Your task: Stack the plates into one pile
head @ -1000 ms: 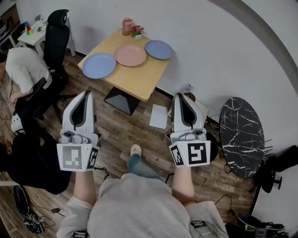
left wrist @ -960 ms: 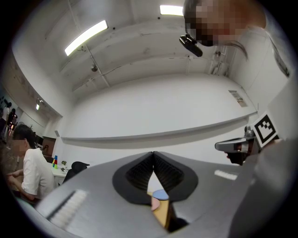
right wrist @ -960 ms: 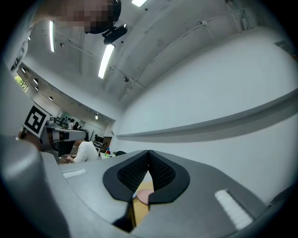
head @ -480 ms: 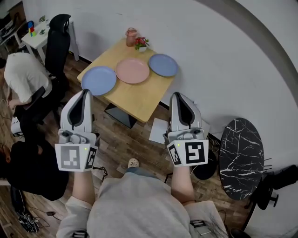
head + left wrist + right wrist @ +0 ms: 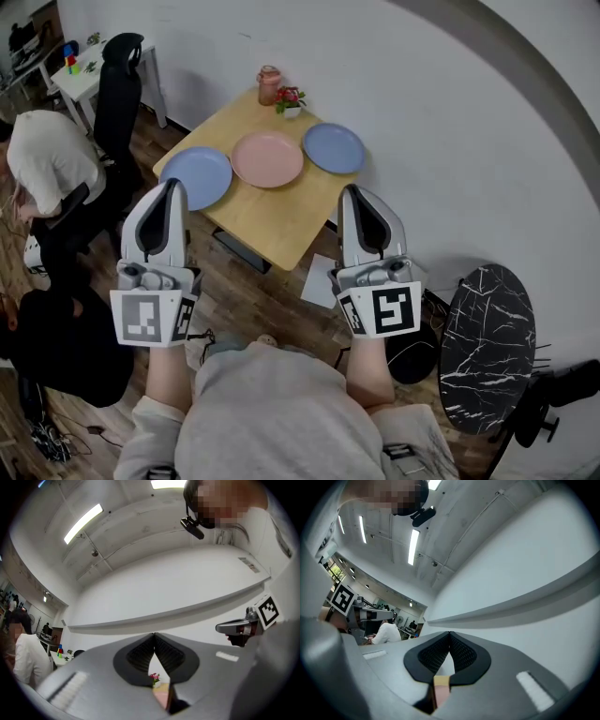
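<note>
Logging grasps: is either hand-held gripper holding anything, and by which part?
Nothing. The left hand-held gripper and right hand-held gripper are both shut and empty.

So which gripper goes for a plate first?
Left, narrowly: in the head view the left gripper ends beside the nearest blue plate, while the right gripper stops short of the far blue plate. Both are shut.

I've stepped in: the table (image 5: 274,223) and its 3 plates (image 5: 267,157) now sit nearer my left gripper (image 5: 172,185) and right gripper (image 5: 350,190).

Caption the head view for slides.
Left gripper and right gripper, both shut, before wooden table: pink plate between blue plates.
</note>
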A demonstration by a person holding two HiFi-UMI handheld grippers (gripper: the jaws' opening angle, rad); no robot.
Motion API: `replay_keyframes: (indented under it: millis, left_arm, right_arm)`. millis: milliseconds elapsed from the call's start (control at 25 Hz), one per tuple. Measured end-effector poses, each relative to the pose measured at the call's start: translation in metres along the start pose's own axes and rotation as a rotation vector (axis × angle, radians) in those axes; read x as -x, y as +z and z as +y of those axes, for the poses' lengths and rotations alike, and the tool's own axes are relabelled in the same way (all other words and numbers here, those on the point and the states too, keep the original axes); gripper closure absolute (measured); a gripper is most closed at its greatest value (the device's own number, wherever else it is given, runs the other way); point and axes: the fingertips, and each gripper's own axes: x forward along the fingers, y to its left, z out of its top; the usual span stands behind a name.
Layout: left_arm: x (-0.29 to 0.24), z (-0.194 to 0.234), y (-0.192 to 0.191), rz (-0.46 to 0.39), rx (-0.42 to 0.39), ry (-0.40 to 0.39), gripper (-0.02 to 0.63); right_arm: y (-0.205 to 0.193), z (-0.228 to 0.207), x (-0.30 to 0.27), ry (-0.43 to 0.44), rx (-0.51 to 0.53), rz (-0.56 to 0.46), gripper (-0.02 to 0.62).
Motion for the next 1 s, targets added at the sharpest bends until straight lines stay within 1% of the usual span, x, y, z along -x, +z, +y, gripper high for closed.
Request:
replay_keyframes:
  millis: [120, 240, 320, 480, 680, 880, 1000]
  left_arm:
    - [-0.007, 0.003, -0.005, 0.015, -0.002, 0.005, 0.548]
    - [-0.015, 0.009, -0.008, 0.009, -0.009, 0.007, 0.548]
    - [-0.023, 0.014, -0.013, 0.008, -0.004, 0.002, 0.548]
    - [-0.041, 0.028, -0.028, 0.012, 0.017, -0.017, 0.548]
    - [-0.07, 0.063, -0.045, 0.013, 0.038, -0.044, 0.548]
    - [-0.104, 0.107, -0.065, 0.022, 0.044, -0.062, 0.548]
    - [-0.123, 0.133, -0.077, 0.025, 0.047, -0.068, 0.548]
  right_arm:
    - [-0.005, 0.0, -0.01, 0.016, 0.02, -0.002, 0.592]
    - [-0.012, 0.002, -0.02, 0.029, -0.006, 0.006, 0.592]
    - [-0.018, 0.002, -0.028, 0.02, -0.036, 0.013, 0.592]
    - [-0.03, -0.001, -0.05, -0.015, -0.04, 0.03, 0.592]
    - [-0.046, 0.005, -0.094, -0.045, -0.059, 0.046, 0.592]
    - [-0.066, 0.016, -0.147, -0.07, -0.063, 0.074, 0.592]
    - [-0.079, 0.021, -0.176, -0.082, -0.084, 0.088, 0.592]
